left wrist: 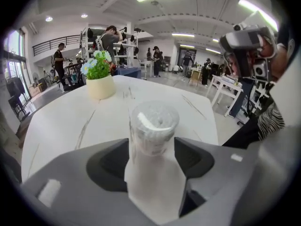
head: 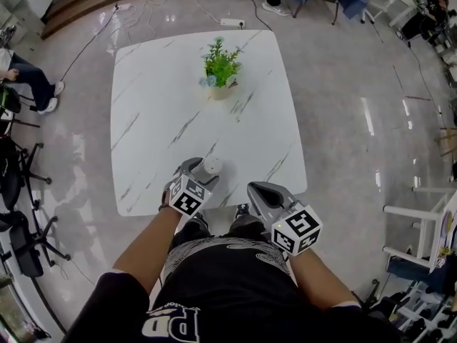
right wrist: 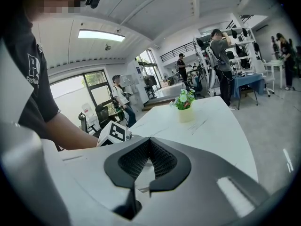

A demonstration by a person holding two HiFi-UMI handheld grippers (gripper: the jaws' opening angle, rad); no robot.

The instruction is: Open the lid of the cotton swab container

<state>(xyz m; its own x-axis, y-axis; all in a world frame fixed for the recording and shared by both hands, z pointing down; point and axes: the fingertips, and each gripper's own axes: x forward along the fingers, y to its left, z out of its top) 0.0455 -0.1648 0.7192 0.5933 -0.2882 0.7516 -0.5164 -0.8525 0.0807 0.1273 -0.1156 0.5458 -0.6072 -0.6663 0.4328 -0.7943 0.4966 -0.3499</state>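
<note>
The cotton swab container [head: 213,166], a small clear round tub with a closed lid, stands upright near the front edge of the white marble table [head: 157,120]. In the left gripper view the container [left wrist: 154,126] sits between the two grey jaws, with a gap on each side. My left gripper [head: 194,170] is open around it, and the pads do not press on it. My right gripper [head: 261,190] hovers at the table's front edge, to the right of the container. Its jaws [right wrist: 148,142] are shut with nothing between them.
A potted green plant [head: 220,70] with small blue flowers stands at the far middle of the table. Office chairs [head: 21,184] stand on the floor to the left, a white rack [head: 428,227] to the right. People stand by shelves in the background.
</note>
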